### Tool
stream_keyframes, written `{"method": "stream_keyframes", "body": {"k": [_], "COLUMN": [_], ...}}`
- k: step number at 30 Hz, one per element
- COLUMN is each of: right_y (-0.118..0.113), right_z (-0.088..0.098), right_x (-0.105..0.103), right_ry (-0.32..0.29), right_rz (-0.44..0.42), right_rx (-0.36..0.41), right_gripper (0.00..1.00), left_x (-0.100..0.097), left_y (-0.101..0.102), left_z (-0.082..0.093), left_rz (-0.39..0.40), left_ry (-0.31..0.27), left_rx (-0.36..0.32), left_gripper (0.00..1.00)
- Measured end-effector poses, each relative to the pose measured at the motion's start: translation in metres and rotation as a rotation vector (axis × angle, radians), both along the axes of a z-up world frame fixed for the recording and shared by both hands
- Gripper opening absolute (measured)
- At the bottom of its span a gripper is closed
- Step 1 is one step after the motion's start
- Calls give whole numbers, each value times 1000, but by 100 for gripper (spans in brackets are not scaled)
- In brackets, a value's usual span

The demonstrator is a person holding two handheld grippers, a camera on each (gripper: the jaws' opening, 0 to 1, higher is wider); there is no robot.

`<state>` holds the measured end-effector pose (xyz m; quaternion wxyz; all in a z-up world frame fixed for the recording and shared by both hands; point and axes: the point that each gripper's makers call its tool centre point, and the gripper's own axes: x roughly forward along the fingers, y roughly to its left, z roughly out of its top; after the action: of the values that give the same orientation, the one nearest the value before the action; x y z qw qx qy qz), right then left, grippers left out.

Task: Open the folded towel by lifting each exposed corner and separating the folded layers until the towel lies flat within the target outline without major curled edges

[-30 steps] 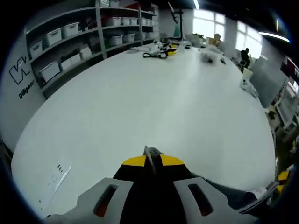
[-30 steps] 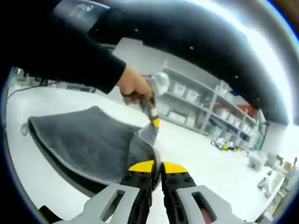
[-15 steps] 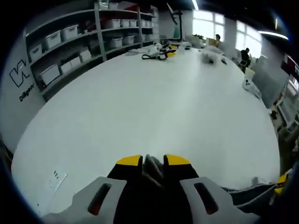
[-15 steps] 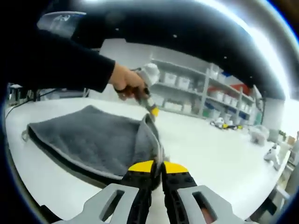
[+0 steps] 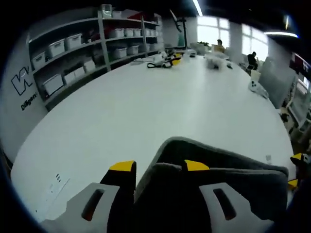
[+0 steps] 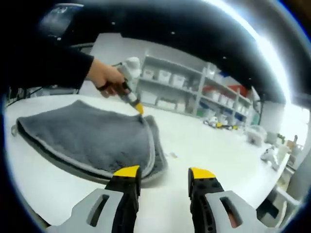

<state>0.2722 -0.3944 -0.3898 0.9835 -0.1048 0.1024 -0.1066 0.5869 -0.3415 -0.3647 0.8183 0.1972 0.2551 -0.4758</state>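
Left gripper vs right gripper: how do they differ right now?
The left gripper is open with the grey towel lying between and over its jaws; the right gripper is open on nothing, apart from the towel's edge. The left sits at the towel's far corner, the right at its near one. Both have yellow-tipped jaws.

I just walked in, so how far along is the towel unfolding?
Mostly done: the grey towel lies spread on the white table. Both the right gripper and left gripper are open, holding nothing. Left: smoothing the raised near edge; no target outline is visible.
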Motion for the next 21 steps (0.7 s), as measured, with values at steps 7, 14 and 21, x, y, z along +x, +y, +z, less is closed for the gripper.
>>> {"method": "stream_keyframes", "body": {"k": [7, 14, 21], "right_y": [-4, 18, 16], "right_z": [13, 25, 37], "right_x": [1, 11, 15], "right_ry": [-31, -56, -74], "right_rz": [-10, 86, 98], "right_rx": [-54, -10, 41], "right_gripper": [71, 100, 100], "left_x": [-14, -20, -40], "left_y": [22, 46, 82], "left_z": [17, 63, 94], "left_rz": [-24, 45, 49], "left_ry": [-168, -229, -254], "left_rx": [-19, -142, -212], "left_gripper": [99, 100, 100]}}
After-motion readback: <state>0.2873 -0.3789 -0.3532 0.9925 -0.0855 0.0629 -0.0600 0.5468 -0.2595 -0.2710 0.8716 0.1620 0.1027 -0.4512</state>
